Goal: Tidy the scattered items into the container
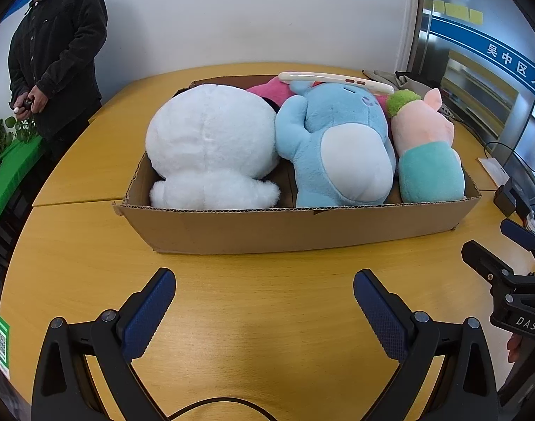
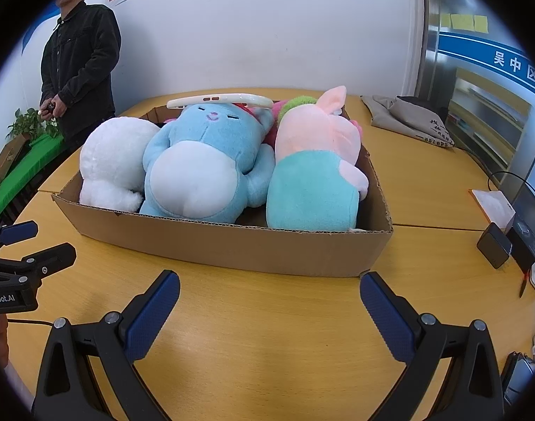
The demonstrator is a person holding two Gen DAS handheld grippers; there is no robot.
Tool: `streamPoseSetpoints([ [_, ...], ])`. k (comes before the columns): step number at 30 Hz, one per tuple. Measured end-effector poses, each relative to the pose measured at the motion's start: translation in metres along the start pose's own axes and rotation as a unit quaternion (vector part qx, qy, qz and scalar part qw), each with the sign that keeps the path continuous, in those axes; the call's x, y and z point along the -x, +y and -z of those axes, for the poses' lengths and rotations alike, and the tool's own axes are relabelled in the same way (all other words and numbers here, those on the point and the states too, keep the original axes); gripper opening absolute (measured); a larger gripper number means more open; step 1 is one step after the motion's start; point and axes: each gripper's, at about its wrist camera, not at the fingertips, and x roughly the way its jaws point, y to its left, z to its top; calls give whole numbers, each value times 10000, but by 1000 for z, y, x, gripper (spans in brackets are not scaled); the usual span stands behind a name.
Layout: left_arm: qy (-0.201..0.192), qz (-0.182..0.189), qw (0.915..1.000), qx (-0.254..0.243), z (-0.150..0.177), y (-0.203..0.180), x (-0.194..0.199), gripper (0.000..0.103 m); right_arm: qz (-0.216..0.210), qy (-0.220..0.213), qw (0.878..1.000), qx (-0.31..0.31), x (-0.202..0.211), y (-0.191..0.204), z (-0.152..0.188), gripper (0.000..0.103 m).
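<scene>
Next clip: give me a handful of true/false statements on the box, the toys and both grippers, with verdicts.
1. The blue toy lies between the white toy and the pink toy. True.
2. The left gripper holds a toy. False: it is open and empty.
3. A white flat object rests on top of the toys. True.
4. The box lies on its side. False: it sits upright on the table.
5. The right gripper is shut. False: open.

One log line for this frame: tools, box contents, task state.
left tool open, empty | right tool open, empty | box: white, blue, pink plush inside | table front: no loose items seen
</scene>
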Motion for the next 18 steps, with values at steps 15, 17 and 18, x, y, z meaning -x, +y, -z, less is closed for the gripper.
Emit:
streamPoseSetpoints([
  [15,-36,296,9996,-2,4,18,-2,103,-304,32,9995,-4,-4,-13,4,103],
  [17,-53,333,9994,-8,9,38,-4,103,-460,23,9989,19,-8,-26,6,103],
  [18,-58,329,9994,-19,12,49,-5,103,-515,16,9987,54,-11,-36,9,103],
])
